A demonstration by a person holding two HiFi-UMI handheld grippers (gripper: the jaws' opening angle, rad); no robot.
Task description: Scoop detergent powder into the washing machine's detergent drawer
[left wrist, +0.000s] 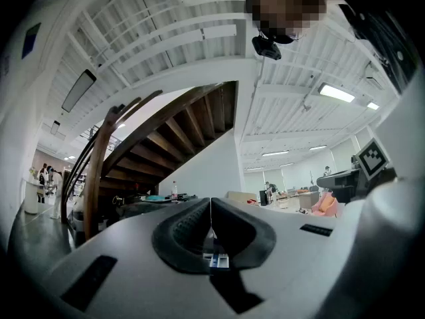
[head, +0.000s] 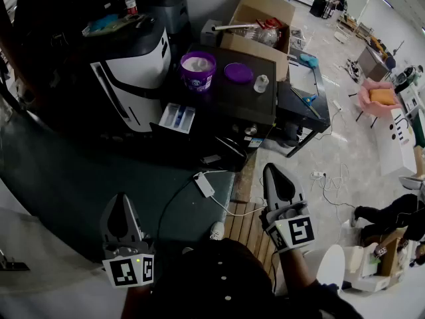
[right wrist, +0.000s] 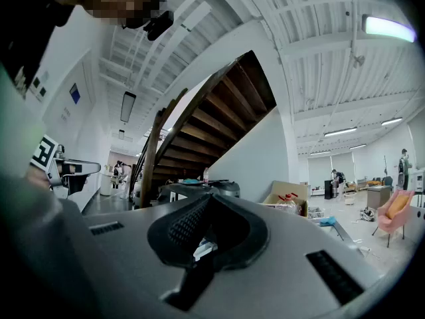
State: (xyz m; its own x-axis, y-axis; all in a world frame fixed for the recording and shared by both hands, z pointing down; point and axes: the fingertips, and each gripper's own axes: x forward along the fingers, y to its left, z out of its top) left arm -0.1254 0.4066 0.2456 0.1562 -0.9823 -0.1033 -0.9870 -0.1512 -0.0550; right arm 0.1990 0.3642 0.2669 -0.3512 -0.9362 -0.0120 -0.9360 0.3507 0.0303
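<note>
In the head view the white and black washing machine [head: 136, 65] stands at the upper left, and its white detergent drawer [head: 177, 117] is pulled out. Beside it, on the black table [head: 229, 115], sit a purple tub of white powder [head: 198, 70], its purple lid [head: 238, 72] and a small clear scoop-like cup [head: 261, 83]. My left gripper [head: 121, 198] and right gripper [head: 269, 168] are held low near the person's body, well short of the table. Both are shut and empty. The gripper views look out level over the shut left jaws [left wrist: 211, 202] and right jaws [right wrist: 210, 198].
An open cardboard box [head: 259, 18] stands behind the table. A white power strip [head: 204, 184] with its cable lies on the floor by a wooden pallet [head: 244, 223]. A pink chair [head: 377, 97] is at the far right. A dark staircase [right wrist: 219, 118] rises behind the machine.
</note>
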